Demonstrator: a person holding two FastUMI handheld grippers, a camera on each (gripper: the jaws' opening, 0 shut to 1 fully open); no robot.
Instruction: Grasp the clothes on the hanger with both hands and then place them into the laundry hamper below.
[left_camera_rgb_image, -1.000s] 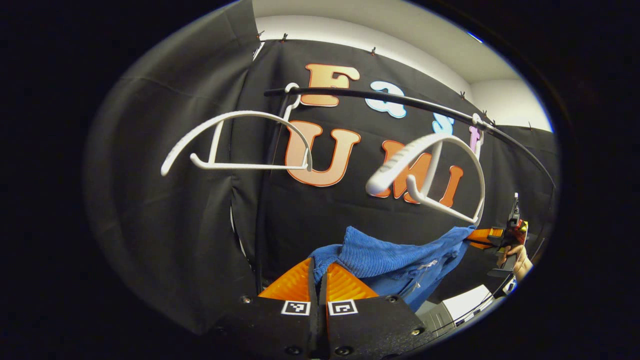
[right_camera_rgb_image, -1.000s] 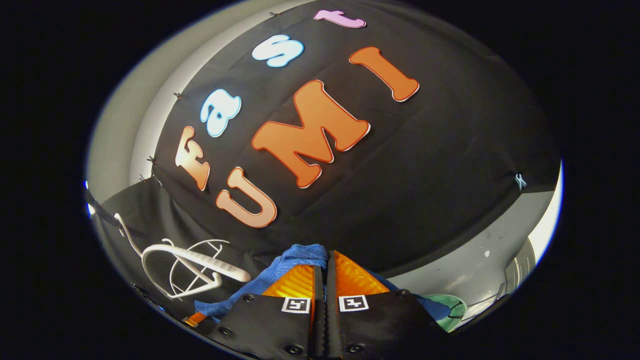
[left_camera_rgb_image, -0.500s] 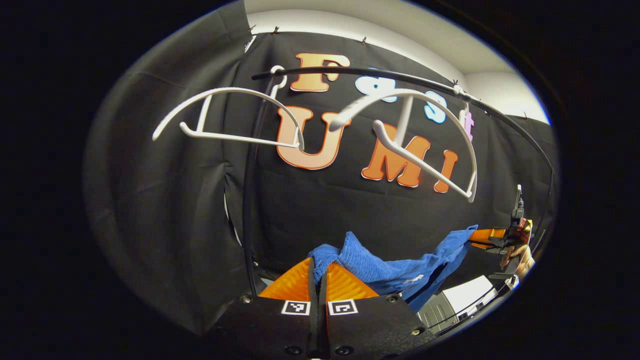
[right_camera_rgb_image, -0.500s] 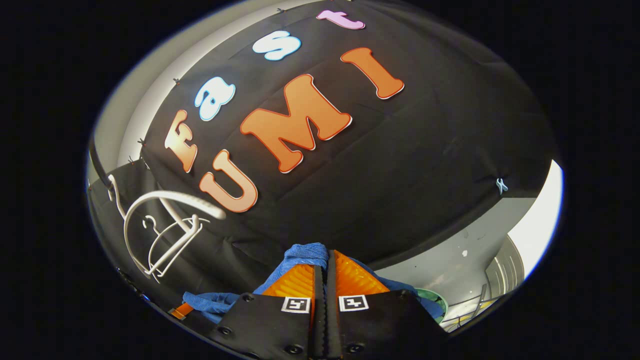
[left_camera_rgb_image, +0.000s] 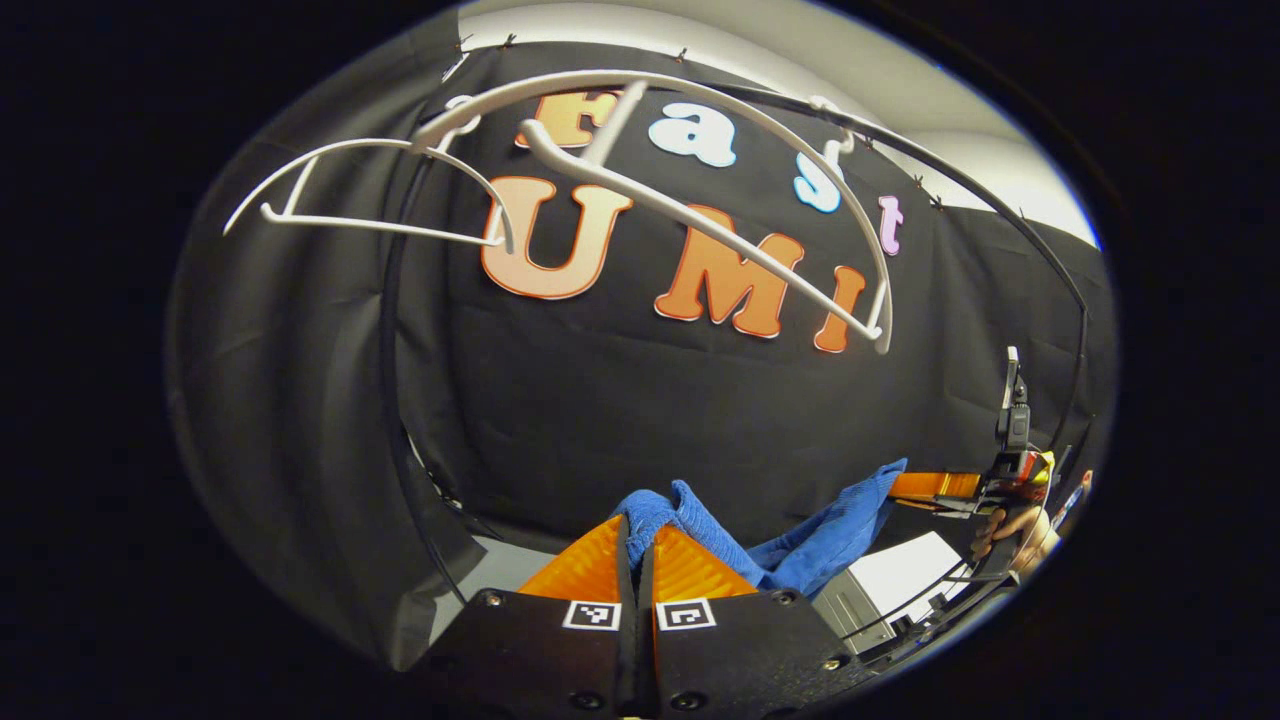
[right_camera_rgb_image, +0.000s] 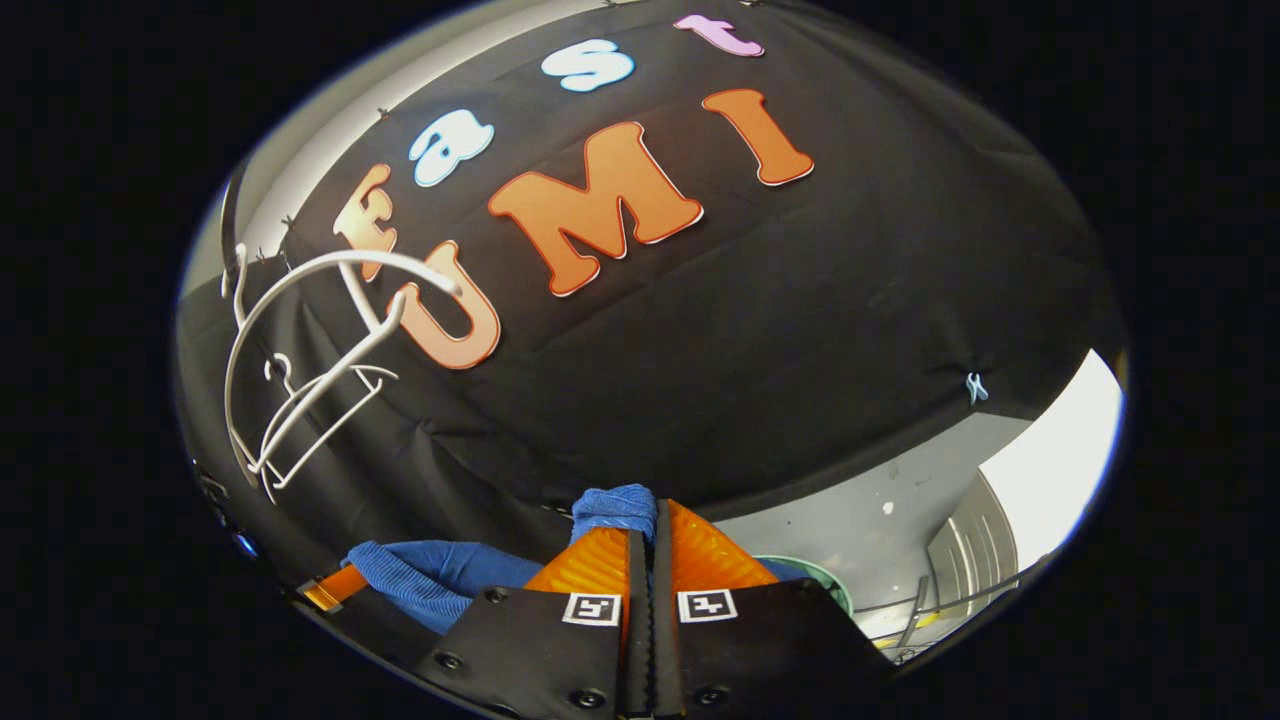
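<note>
At the bottom centre of the left gripper view, the left gripper (left_camera_rgb_image: 637, 545) is seen with its orange fingers pressed together on a bunched fold of the blue garment (left_camera_rgb_image: 800, 545), which is pinched at the fingertips. From there the cloth is stretched toward the lower right of the frame, where its far end is held by the right gripper (left_camera_rgb_image: 935, 486), gripped by a hand (left_camera_rgb_image: 1010, 525). In the right gripper view, at the bottom centre, the same right gripper (right_camera_rgb_image: 647, 545) is shown closed on a tuft of the blue cloth, with the rest of the garment trailing to the lower left. Only a small edge of fabric appears to be held at each end, so it is judged that a slip could be caused if the two grippers are drawn further apart or lowered unevenly, and the garment could then be dropped outside the hamper. A green rim (right_camera_rgb_image: 815, 580), possibly the hamper, is glimpsed just beyond the fingers at the lower right of the right gripper view; its opening cannot be made out, so misjudged aim is a risk. Farther off, in the upper half of the left gripper view, two bare white hangers (left_camera_rgb_image: 690, 200) are hung on the black rail (left_camera_rgb_image: 1000, 210); these could be snagged only if the cloth is raised.
</note>
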